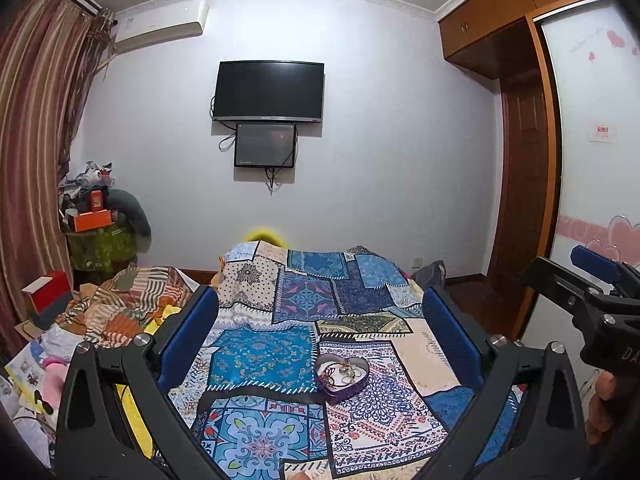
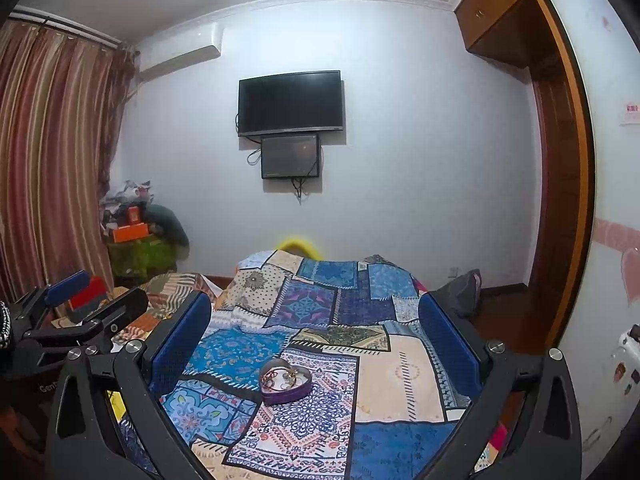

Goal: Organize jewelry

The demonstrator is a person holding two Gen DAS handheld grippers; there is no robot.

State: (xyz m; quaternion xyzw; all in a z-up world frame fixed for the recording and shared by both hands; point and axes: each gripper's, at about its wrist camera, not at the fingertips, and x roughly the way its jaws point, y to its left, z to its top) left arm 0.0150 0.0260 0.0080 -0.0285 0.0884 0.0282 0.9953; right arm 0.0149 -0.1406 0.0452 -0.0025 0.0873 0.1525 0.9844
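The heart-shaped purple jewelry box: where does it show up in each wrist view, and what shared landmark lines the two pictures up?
Left wrist: heart-shaped purple box sits on the patchwork cloth, lower centre, slightly right of middle, between the open fingers.
Right wrist: the box sits lower centre, slightly left of middle, on the same cloth.
Shared landmark: the wall-mounted TV, straight above the box in both.

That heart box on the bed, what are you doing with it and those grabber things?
A person holds a two-finger gripper in each hand over the patchwork bedspread. The purple heart-shaped box sits open on it, with rings and a tangle of chain jewelry inside. The left gripper and right gripper both hang open above the bed, holding nothing. Nothing is being touched, and sorting has not visibly begun.
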